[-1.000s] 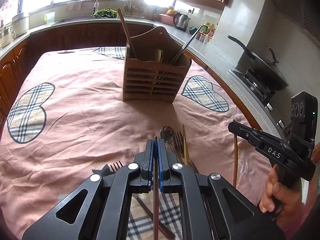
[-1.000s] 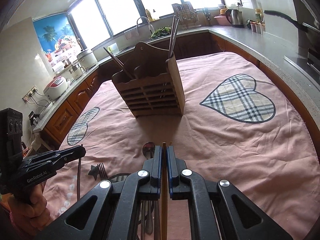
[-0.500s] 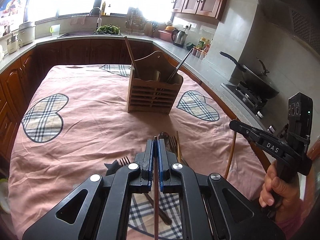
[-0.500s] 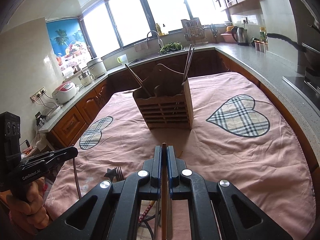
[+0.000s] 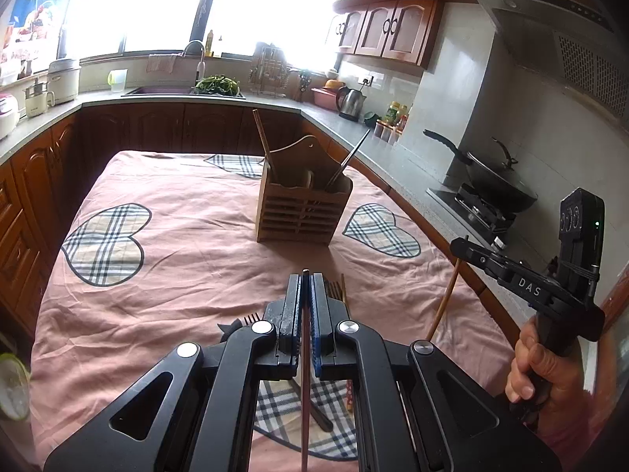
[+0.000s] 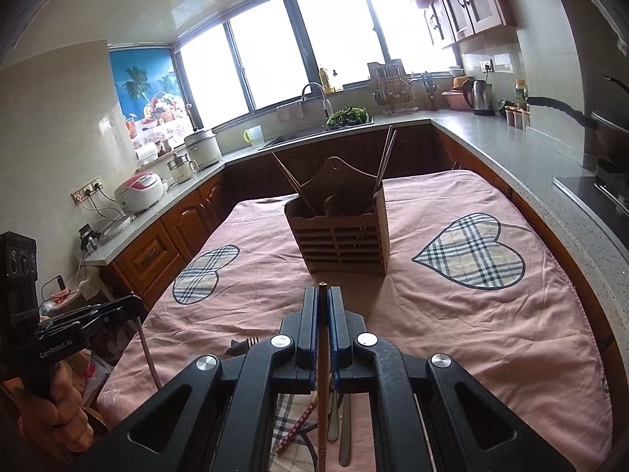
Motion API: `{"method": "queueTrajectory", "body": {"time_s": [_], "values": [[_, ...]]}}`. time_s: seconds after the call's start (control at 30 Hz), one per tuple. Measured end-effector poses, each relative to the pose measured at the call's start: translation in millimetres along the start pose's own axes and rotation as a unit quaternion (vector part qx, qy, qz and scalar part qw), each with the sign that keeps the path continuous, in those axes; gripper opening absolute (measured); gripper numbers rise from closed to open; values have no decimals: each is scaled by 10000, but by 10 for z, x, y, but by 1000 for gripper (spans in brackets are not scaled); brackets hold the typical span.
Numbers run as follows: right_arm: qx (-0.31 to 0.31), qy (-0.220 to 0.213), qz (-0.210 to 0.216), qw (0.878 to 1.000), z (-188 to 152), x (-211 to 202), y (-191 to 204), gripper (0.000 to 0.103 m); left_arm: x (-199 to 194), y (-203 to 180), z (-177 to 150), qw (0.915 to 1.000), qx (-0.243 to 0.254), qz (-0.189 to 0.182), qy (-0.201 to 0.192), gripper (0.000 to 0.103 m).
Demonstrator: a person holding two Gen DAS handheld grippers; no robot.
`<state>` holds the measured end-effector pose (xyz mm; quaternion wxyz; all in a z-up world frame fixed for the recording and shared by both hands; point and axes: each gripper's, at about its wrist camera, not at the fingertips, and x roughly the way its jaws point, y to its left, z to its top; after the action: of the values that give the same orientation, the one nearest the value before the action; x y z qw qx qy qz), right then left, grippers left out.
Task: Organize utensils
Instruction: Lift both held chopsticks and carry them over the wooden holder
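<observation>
A slatted wooden utensil holder [image 5: 302, 212] stands upright on the pink tablecloth, with chopsticks sticking out of it; it also shows in the right wrist view [image 6: 342, 236]. My left gripper [image 5: 305, 281] is shut on a dark reddish chopstick [image 5: 305, 393], held well above the table. My right gripper [image 6: 323, 295] is shut on a light wooden chopstick [image 6: 323, 385], also raised. Each gripper shows in the other's view, the right one [image 5: 460, 246] and the left one [image 6: 133, 303], each with its chopstick hanging down. Loose forks [image 5: 334, 287], a knife [image 6: 345, 432] and a patterned chopstick [image 6: 295, 426] lie on the cloth below.
The table wears a pink cloth [image 5: 177, 275] with plaid hearts. Counters ring it, with a sink [image 6: 314, 133], rice cookers [image 6: 141, 196], a kettle [image 5: 352, 102] and a wok on the stove [image 5: 495, 185] to the right.
Both grippers have risen and drawn back from the table with their chopsticks. The holder and the loose cutlery look smaller and farther below.
</observation>
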<state>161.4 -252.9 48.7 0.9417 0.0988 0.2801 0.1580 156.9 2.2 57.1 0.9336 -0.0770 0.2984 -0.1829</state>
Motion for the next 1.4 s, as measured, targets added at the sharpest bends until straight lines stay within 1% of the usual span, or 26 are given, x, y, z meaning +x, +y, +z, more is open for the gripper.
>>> {"method": "queueTrajectory", "body": {"time_s": [0.33,0.6,0.77,1.03,1.27,1.4], "values": [[-20,-269,14,9996,138,-92,8,5,-134,84,167,9989,-153,-35,-440,3],[8,-439,7,9990,306,-50,-31,5,-68,156,336,9977,-284,-19,-610,3],[75,-523,-2,9986,418,25,-83,5,-7,204,473,9966,-363,-72,-735,3],[259,-814,54,9963,656,167,-227,5,140,266,789,9934,-476,-105,-1038,3],[329,-1052,-2,9939,920,330,-333,5,307,275,1133,9899,-407,-95,-1356,3],[348,-1303,-50,9908,1114,390,-371,5,428,276,1356,9873,-354,-76,-1546,3]]}}
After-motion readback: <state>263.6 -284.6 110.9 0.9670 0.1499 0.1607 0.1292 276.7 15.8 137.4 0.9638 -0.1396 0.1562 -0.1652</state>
